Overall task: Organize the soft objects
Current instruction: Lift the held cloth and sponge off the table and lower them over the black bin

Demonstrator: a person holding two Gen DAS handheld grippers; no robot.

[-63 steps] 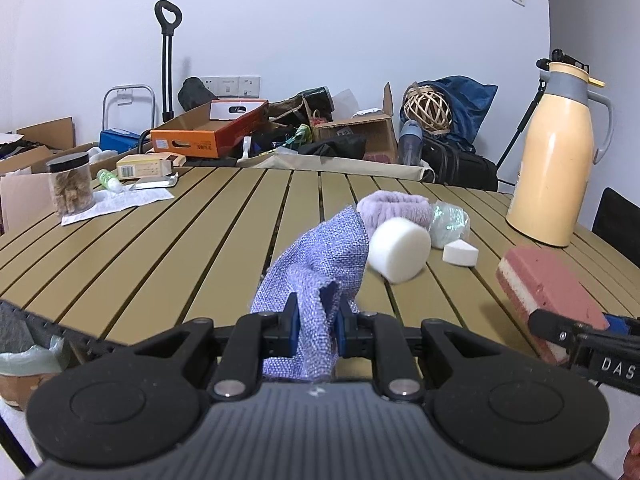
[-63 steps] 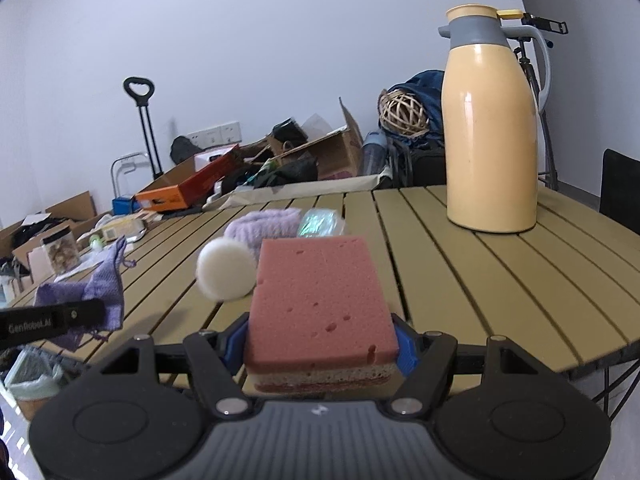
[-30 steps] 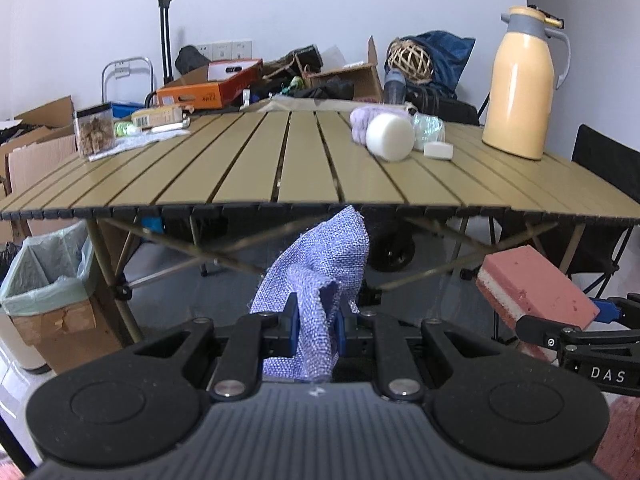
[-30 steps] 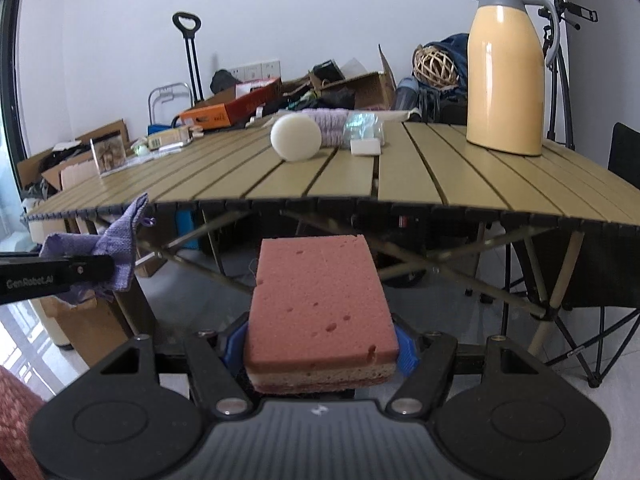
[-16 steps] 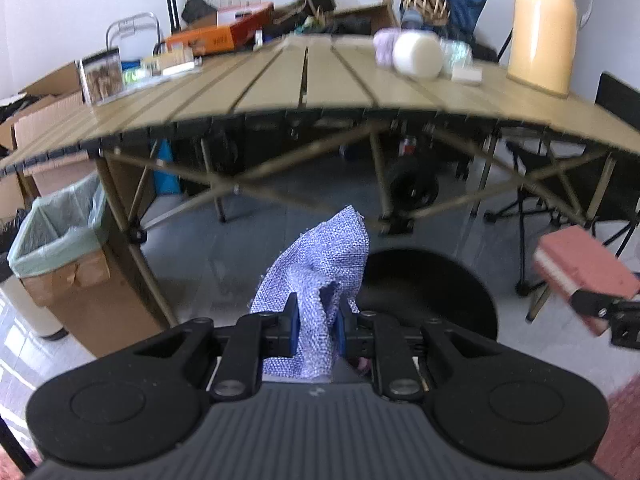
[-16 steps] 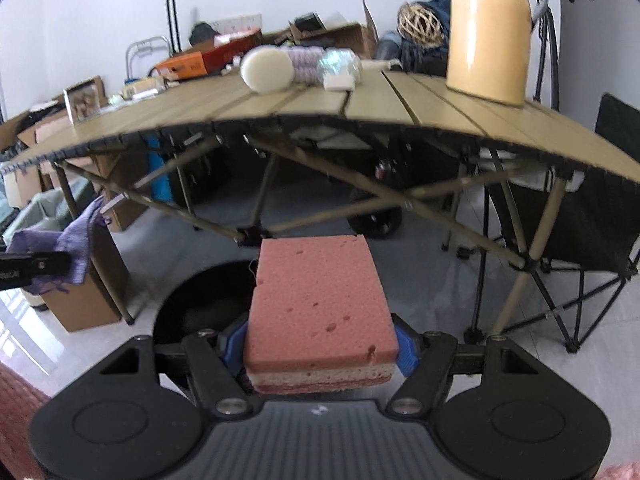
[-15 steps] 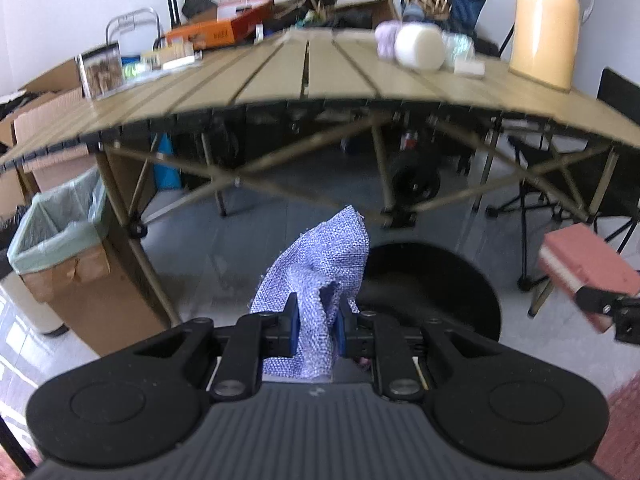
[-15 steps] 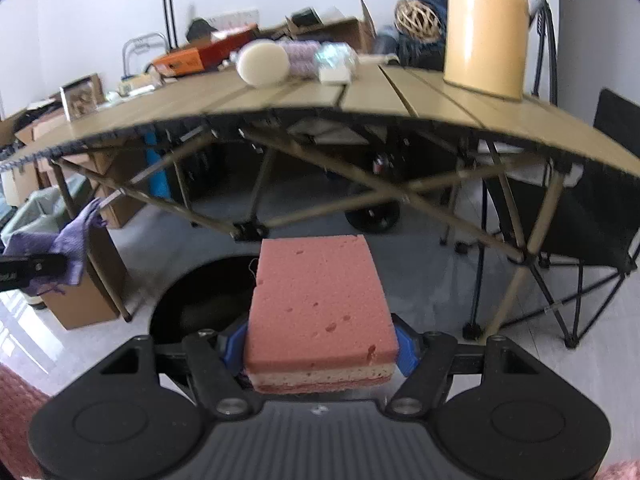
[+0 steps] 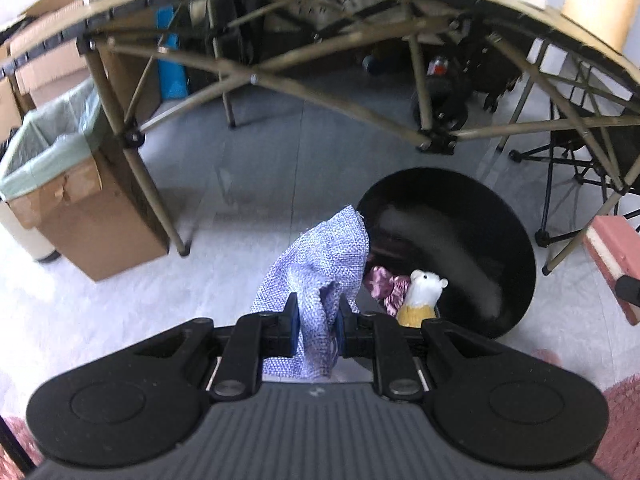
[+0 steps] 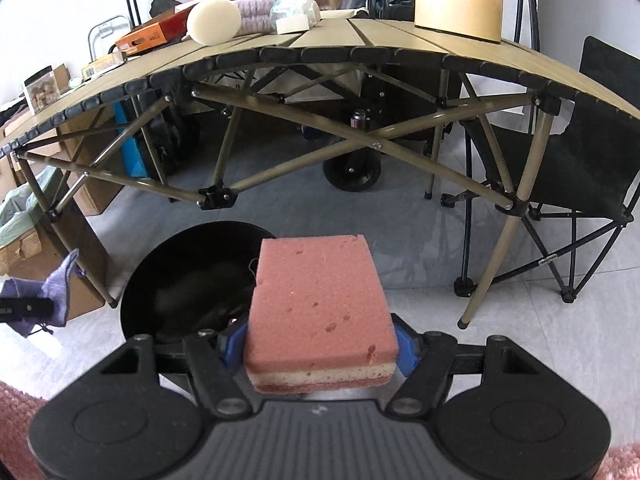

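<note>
Hanging over the black bin [image 9: 500, 240] on the floor beside the table [image 10: 360, 52], our left gripper [image 9: 316, 322] pinches the cloth [image 9: 324, 256]; our right gripper [image 10: 320, 344] squeezes the sponge [image 10: 320, 300].

A round bin [image 9: 500, 240] stands on the floor [image 9: 260, 168] in front of the folding table [image 10: 380, 40], just beside its near legs. In the bin lie a stuffed toy [image 9: 424, 292] and, to its left, a crumpled cloth scrap [image 9: 384, 284]. A lined cardboard box [image 9: 72, 200] sits left of the bin by the table's left leg. A folding chair [image 10: 580, 160] stands right of the table
</note>
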